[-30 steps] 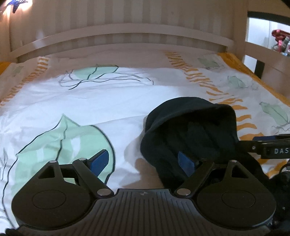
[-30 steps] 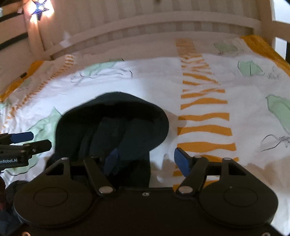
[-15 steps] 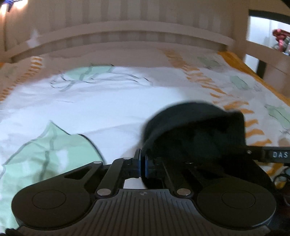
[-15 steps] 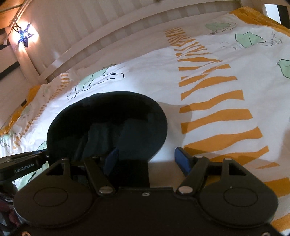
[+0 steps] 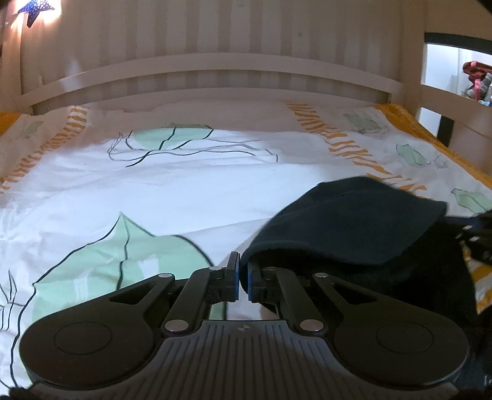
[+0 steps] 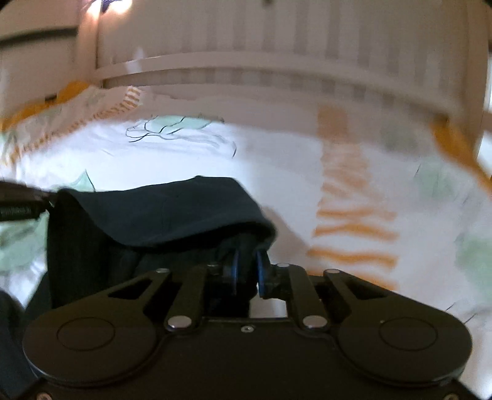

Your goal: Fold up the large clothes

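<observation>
Closest to you, your left gripper (image 5: 243,277) is pinched tight on the left edge of the dark top (image 5: 353,224), with the blue pads pressed on a thin bit of cloth. Your right gripper (image 6: 246,270) has its jaws closing on the right edge of the top (image 6: 160,212), and the cloth is already bunched between its blue pads (image 6: 260,270). So you hold the top by two sides, one in each hand. From your left gripper the top lies ahead and to the right. From your right gripper it lies ahead and to the left. That means the top hangs between your two hands, and its long way runs across from one hand to the other. Both hands are about as near to it as they can be, since both touch it. The rest of the top slumps down onto the bed sheet (image 5: 184,190), which is white with green leaves and orange stripes. The right picture is blurry, so small things there are hard to see. I think your next move is to lift both edges together, and it will work best if you keep your hands level so the cloth stays flat. Farther off is the bed rail (image 5: 215,64), and a star light (image 5: 33,10) glows in the far left corner
</observation>
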{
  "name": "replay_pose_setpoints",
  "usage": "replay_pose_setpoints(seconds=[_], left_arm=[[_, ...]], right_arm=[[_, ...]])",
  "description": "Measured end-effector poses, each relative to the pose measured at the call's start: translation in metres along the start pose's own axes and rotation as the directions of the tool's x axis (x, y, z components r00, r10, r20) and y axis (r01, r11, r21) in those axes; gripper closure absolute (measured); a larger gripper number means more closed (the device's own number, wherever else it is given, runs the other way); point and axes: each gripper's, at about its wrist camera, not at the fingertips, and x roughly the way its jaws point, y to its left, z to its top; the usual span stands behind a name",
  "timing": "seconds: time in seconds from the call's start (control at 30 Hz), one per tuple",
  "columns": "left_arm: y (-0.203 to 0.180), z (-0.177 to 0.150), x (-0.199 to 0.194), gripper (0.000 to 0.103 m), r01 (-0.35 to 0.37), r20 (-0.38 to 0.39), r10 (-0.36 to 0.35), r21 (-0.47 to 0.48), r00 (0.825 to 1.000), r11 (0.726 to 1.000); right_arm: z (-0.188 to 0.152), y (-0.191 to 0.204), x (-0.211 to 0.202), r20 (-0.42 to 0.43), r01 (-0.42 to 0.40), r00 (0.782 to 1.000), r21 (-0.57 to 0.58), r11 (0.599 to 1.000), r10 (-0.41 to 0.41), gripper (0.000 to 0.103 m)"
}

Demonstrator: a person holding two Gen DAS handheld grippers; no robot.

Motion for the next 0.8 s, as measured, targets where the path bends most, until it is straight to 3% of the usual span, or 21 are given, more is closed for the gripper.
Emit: replay_pose_setpoints(seconds=[0.1,0.2,0.27,0.3,0.37,0.5,0.63,0.8], left_arm=[[0.005,-0.007,0.003,0.094,-0.009,-0.023,0.009,0.009,1.0,1.0],[0.001,-0.016,0.008,0.091,-0.028,-0.049,0.031,0.063,0.998,0.998],[-0.003,-0.02,0.01,0.09,-0.034,-0.05,0.04,0.112,0.998,0.993],[-0.005,-0.022,0.01,0.09,-0.037,-0.045,0.044,0.143,0.998,0.989],[-0.006,-0.026,0.009,0.084,-0.038,-0.04,0.046,0.194,0.998,0.98],[-0.004,-0.031,0.011,0.073,-0.028,-0.062,0.045,0.247,0.997,0.969],[-0.005,-0.033,0.002,0.063,0.003,-0.08,0.021,0.288,0.997,0.958],[0.002,-0.026,-0.026,0.051,0.11,-0.113,-0.077,0.319,0.991,0.941]], right_arm=[[-0.008,-0.002,-0.009,0.005,0.046,0.999,-0.067,0.997,-0.046,0.084],[-0.025,0.003,0.003,-0.052,0.074,0.995,-0.168,0.983,-0.084,0.083],[-0.038,-0.001,0.015,-0.081,0.082,0.992,-0.192,0.978,-0.099,0.065],[-0.041,-0.01,0.017,-0.087,0.076,0.992,-0.136,0.988,-0.089,0.053],[-0.043,-0.037,0.02,-0.095,0.043,0.995,0.041,0.998,-0.039,0.043],[-0.05,-0.079,0.021,-0.103,-0.009,0.994,0.285,0.958,0.04,0.031],[-0.053,-0.086,0.014,-0.095,-0.066,0.99,0.321,0.945,0.101,0.029],[-0.053,-0.098,0.003,-0.094,-0.131,0.98,0.339,0.932,0.172,0.026]])
